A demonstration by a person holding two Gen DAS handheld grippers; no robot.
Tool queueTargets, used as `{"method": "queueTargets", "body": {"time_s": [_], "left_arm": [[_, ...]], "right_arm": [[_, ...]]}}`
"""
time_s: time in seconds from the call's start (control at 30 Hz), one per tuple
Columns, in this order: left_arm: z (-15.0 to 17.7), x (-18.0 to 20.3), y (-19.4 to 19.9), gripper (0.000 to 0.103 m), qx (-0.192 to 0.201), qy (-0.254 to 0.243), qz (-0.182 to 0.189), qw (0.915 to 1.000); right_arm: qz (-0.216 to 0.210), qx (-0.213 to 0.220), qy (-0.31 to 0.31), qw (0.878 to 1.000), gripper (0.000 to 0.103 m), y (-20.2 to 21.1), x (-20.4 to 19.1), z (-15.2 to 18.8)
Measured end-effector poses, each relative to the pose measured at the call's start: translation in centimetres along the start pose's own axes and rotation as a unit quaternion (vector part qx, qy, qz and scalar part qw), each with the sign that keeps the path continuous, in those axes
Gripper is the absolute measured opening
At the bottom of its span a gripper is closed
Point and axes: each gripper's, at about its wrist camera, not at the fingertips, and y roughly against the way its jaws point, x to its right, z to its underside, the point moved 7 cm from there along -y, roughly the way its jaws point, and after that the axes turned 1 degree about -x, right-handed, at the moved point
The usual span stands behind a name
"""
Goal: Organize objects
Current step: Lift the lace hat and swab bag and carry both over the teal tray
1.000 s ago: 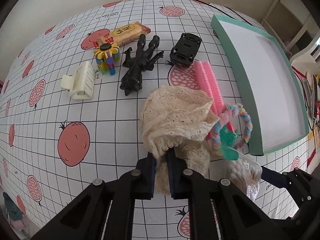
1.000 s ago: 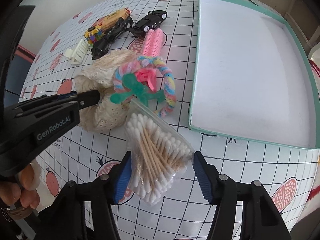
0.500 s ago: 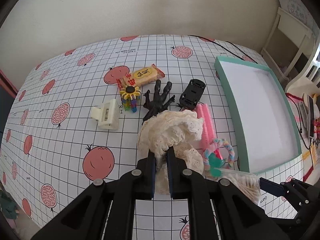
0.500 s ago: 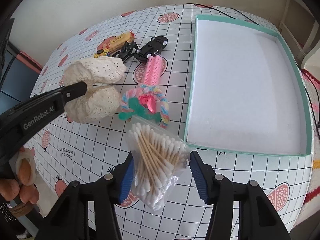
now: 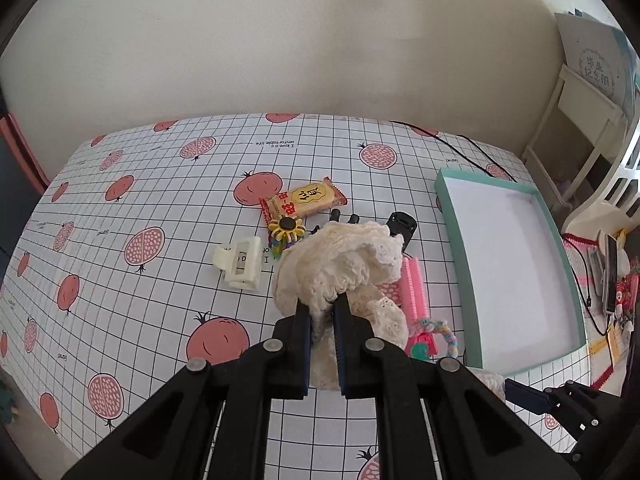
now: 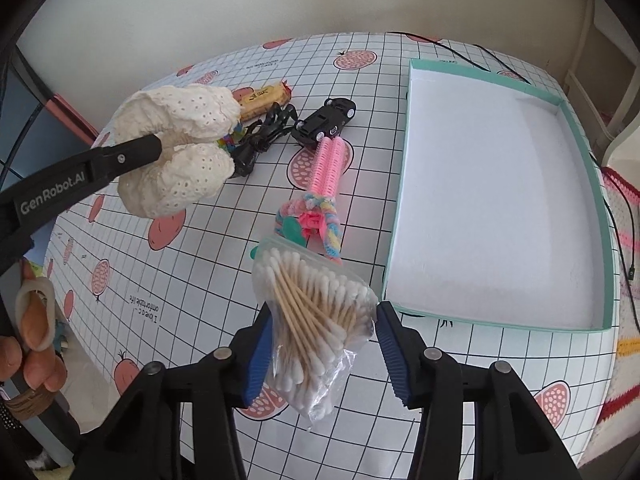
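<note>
step: both grippers carry a load above the table; judged next is dropping each into the teal box (image 6: 600,216), which looks empty
how to do well: take the lace cloth (image 5: 340,264) to 3 o'clock until it is over the box floor, not the rim, then release; cloth is floppy, a fold hangs below the jaws and could snag the rim, so keep it high
right-side tip: bag is slippery plastic, gripped only at its sides; move it slowly toward 1 o'clock into the box
left gripper (image 5: 322,312): jaws narrow, pinching a bunch of the cloth, cloth lifted clear of the table
right gripper (image 6: 324,340): jaws about half apart, blue pads pressing both sides of the cotton swab bag (image 6: 312,308), bag off the table
task things left on table: pink comb (image 6: 328,164), pastel braided ring (image 6: 316,216), toy car (image 6: 324,122), black figure (image 6: 260,136), snack bar (image 5: 304,202), cream hair clip (image 5: 240,260), all at 9 to 11 o'clock of the box
risk: cloth could drag the pile if lowered early
</note>
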Motion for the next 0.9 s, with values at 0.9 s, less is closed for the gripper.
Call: {"method": "queueTargets", "body": {"time_s": [0.9], "left_arm": [[-9.9,7.8,4.5,0.010,0.089,0.060,0.119,0.9870]], "right_arm": [[0.052,0.182,-0.157,0.969,0.052,9.1,9.8,-12.5]]}}
